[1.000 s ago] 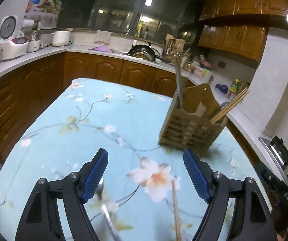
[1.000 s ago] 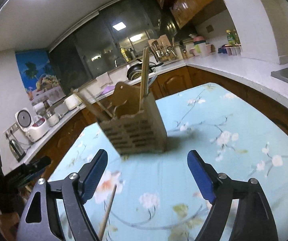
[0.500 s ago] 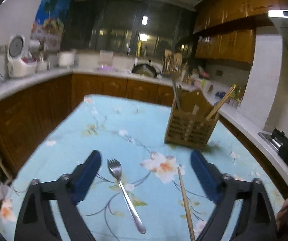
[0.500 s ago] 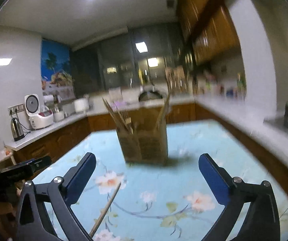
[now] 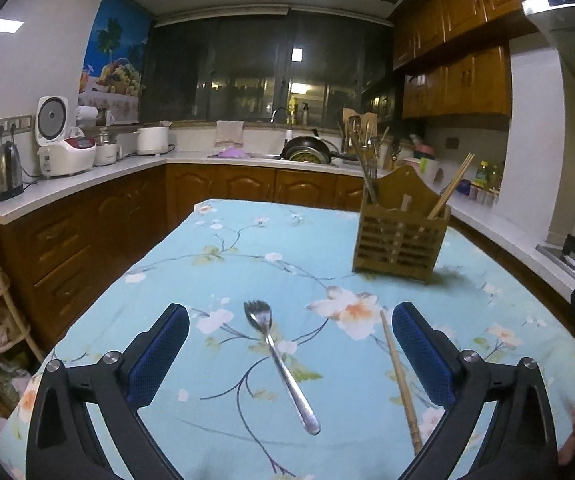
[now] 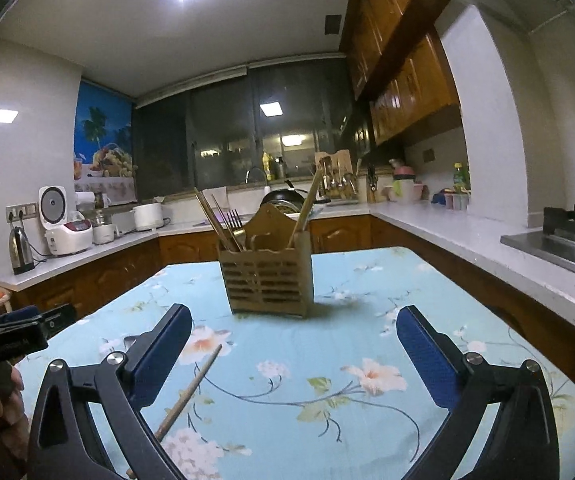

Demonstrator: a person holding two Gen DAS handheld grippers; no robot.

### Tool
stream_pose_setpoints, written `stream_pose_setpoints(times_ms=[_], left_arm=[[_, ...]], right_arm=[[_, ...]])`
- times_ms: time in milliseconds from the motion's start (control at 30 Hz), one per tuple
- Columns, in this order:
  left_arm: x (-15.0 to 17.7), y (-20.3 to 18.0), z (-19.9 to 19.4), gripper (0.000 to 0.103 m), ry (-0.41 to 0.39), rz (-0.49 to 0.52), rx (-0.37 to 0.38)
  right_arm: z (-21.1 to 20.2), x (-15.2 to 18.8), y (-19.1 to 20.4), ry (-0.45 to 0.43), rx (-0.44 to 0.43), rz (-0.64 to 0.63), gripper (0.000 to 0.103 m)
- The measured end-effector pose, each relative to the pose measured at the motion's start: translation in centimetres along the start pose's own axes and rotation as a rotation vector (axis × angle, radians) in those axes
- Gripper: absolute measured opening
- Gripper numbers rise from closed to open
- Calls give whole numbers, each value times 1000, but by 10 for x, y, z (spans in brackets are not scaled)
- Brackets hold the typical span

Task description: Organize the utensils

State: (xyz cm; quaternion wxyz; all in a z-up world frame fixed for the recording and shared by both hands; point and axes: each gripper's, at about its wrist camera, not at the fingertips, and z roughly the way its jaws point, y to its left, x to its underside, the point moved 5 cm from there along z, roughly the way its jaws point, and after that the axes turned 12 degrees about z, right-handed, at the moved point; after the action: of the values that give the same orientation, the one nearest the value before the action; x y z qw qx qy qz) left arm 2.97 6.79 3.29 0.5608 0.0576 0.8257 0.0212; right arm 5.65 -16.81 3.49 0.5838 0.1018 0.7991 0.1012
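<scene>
Floral blue tablecloth [image 5: 247,240] covers the kitchen table. A fork [image 5: 277,360] and a wooden chopstick [image 5: 399,376] lie loose near the left gripper [image 5: 289,344], awaiting the slatted wooden holder [image 6: 267,280] farther off. Both it and the right gripper [image 6: 293,354] gape wide, grasping nothing, apparently ready to pick.

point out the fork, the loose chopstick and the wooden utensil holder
fork [image 5: 279,360], left wrist view, mid handle
chopstick [image 5: 398,372], left wrist view, mid shaft
wooden utensil holder [image 6: 267,280], right wrist view, slatted front
</scene>
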Motion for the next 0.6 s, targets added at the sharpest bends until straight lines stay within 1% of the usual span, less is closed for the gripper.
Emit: stream_pose_setpoints(times_ms=[233, 600], left_arm=[[4, -1, 8, 102, 4, 30, -21], [7, -2, 7, 102, 14, 44, -12]], right_arm=[[-2, 7, -6, 8, 14, -2, 103], [-6, 12, -19, 30, 25, 30, 103]])
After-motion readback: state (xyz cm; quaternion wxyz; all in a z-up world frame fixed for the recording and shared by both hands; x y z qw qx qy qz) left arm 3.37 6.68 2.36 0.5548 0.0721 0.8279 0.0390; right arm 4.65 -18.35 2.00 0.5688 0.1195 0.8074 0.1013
